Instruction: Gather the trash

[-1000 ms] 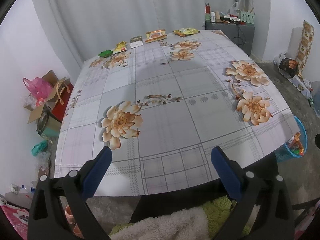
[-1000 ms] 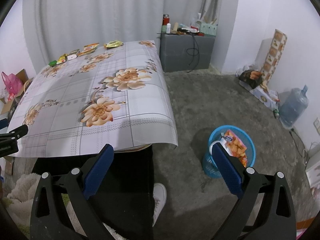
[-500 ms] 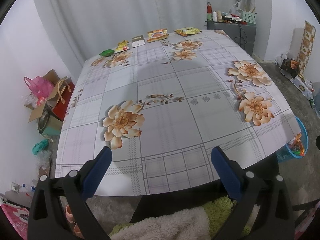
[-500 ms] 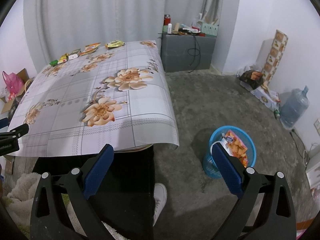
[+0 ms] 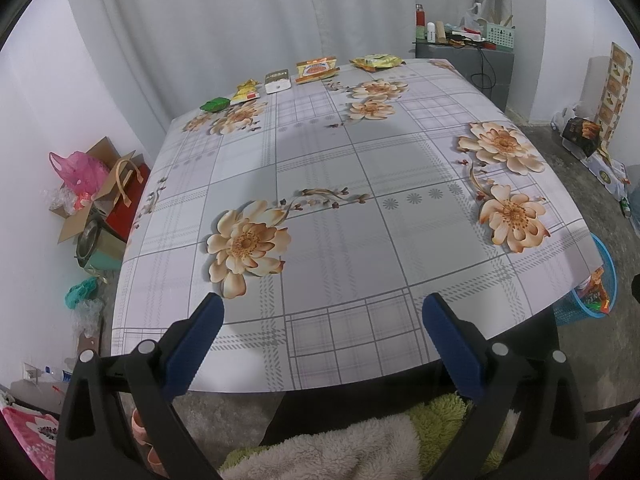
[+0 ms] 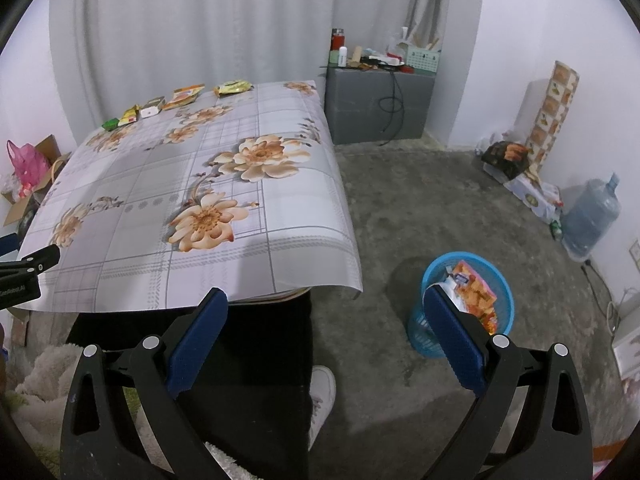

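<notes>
The left gripper (image 5: 320, 320), black-framed with blue pads, hangs over the near edge of a table spread with a grey checked, flower-printed plastic cloth (image 5: 360, 240); its jaws stand wide apart with nothing between them. The right gripper (image 6: 324, 316) is likewise spread wide and empty, held beside the table's near right corner, above the person's dark trousers and white shoe (image 6: 322, 396). The trash lies in a row along the far edge of the table, well apart from both grippers: a small green wrapper (image 5: 215, 104), a yellow crumpled wrapper with a red patch (image 5: 245, 91), a white and dark flat carton (image 5: 277, 80), an orange snack packet (image 5: 316, 69) and a yellow-green snack bag (image 5: 375, 61). Their printing is too small to read. On the concrete floor, off the table's right corner, stands a blue plastic mesh bin (image 6: 504, 292) with orange and white wrappers in it. In the right wrist view the left gripper's side carries small white lettering at the frame's left edge, not clearly legible.
</notes>
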`<action>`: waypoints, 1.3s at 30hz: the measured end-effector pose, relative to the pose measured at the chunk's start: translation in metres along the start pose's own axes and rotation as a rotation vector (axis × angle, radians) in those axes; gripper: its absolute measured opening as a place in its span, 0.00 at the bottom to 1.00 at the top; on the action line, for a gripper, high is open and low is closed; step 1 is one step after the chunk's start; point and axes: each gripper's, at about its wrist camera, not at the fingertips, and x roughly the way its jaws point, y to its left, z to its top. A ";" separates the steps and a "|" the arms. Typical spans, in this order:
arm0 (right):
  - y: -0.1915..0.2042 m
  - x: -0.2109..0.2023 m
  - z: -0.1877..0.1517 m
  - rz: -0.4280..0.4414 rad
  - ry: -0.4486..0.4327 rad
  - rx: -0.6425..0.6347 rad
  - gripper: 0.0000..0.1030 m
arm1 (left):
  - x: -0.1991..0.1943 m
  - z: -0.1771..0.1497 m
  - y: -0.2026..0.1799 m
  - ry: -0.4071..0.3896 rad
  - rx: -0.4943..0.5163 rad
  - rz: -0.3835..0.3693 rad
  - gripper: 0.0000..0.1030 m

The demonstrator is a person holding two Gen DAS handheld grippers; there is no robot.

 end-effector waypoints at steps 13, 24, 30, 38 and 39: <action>0.000 0.000 0.000 0.000 0.002 -0.001 0.91 | 0.000 0.000 0.000 0.000 0.002 0.001 0.94; 0.004 0.000 0.000 0.001 0.001 -0.003 0.91 | 0.000 -0.002 0.003 0.000 0.002 0.005 0.95; 0.005 0.000 -0.001 0.004 0.001 -0.005 0.91 | 0.000 -0.001 0.003 0.002 0.003 0.003 0.94; 0.006 0.000 -0.001 0.004 0.002 -0.004 0.91 | 0.000 -0.003 0.004 0.003 0.002 0.004 0.95; 0.007 0.000 -0.002 0.004 0.001 -0.005 0.91 | 0.000 -0.002 0.004 0.003 0.002 0.004 0.95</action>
